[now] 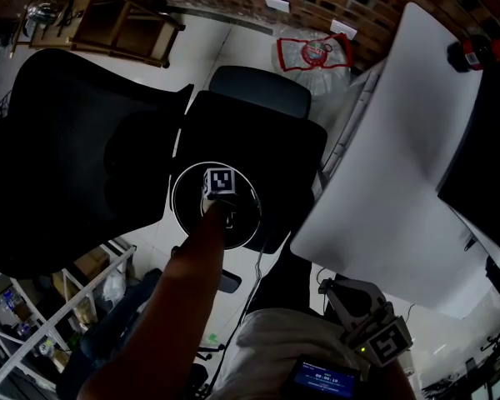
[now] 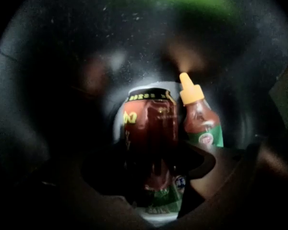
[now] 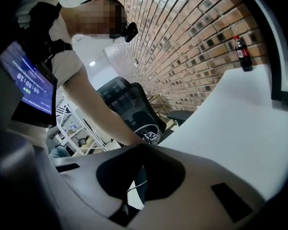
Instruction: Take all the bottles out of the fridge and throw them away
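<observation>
Left gripper [image 2: 156, 188] spread, red bottle [image 2: 151, 128] between jaws, lengthwise into bin [image 2: 53, 80]

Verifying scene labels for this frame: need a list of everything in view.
can: 1, red and dark, inside bin
sauce bottle: 1, red, yellow cap, green label, right of can
bin: 1, black, pale round rim, on floor by chair
office chair: 1, black, beside bin
table: 1, white, right of chair
cola bottle: 1, dark, red label, upright at table's far end
plastic bag: 1, clear, red print, by brick wall
shelf: 1, wooden, by wall
left gripper: jaws open, down in bin
right gripper: jaws shut, empty, by table
</observation>
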